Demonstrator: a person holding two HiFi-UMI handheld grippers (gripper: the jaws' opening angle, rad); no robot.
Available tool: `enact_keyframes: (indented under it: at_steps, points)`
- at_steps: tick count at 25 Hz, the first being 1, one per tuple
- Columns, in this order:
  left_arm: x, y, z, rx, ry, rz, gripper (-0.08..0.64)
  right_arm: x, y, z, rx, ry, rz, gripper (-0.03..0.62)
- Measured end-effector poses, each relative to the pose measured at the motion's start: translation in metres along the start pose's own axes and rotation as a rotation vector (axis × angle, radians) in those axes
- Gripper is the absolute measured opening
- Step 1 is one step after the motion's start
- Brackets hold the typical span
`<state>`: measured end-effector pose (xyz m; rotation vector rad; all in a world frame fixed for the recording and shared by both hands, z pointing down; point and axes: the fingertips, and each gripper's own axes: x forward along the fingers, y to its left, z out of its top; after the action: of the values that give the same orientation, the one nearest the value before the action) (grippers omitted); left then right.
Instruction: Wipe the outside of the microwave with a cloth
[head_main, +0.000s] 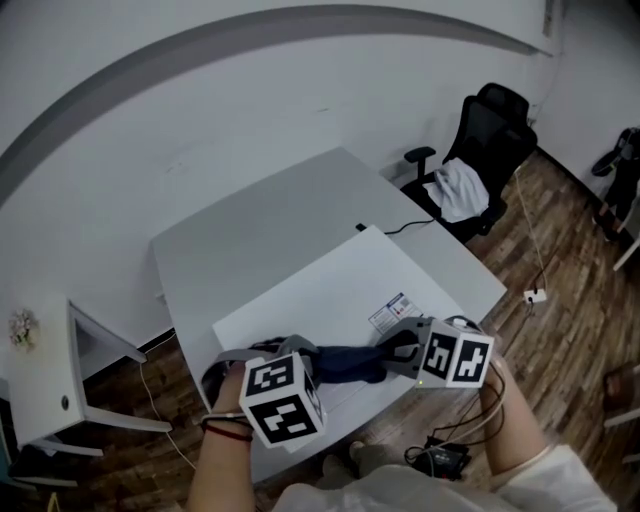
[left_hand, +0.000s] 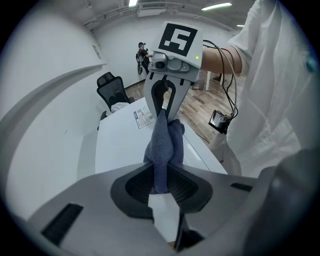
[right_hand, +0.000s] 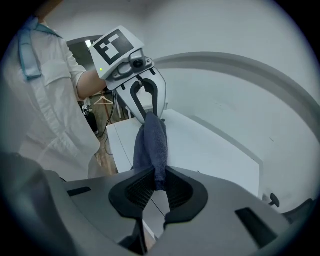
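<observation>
A dark blue cloth (head_main: 345, 362) hangs bunched between my two grippers, just above the front of the white microwave top (head_main: 320, 290). My left gripper (head_main: 300, 352) is shut on one end of it and my right gripper (head_main: 392, 350) on the other. In the left gripper view the cloth (left_hand: 165, 145) runs from my left gripper (left_hand: 160, 187) up to the right gripper (left_hand: 163, 114). The right gripper view shows the same the other way: the cloth (right_hand: 152, 145) is pinched in my right gripper (right_hand: 159, 187) and leads to the left gripper (right_hand: 150, 116). A printed label (head_main: 393, 313) lies on the microwave.
The microwave stands on a grey table (head_main: 250, 230) against a white wall. A black office chair (head_main: 485, 140) with a white garment is at the back right. A white cabinet (head_main: 40, 370) stands at the left. Cables and a black device (head_main: 440, 460) lie on the wooden floor.
</observation>
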<state>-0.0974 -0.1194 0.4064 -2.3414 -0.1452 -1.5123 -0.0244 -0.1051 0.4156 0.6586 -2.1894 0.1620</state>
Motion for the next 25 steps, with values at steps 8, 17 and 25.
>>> enact_keyframes:
  at_steps: [8,17,25]
  points:
    - [0.015,0.038,0.068,-0.020,0.024,-0.037,0.067,-0.043,-0.049,-0.038,0.063,-0.199,0.103,0.063]
    - [0.045,0.081,0.133,-0.139,0.232,-0.056,0.067,-0.065,-0.116,-0.088,-0.008,-0.231,0.199,0.066]
    - [0.059,0.106,0.136,-0.255,0.318,-0.069,0.066,-0.078,-0.165,-0.111,-0.039,-0.116,0.186,0.170]
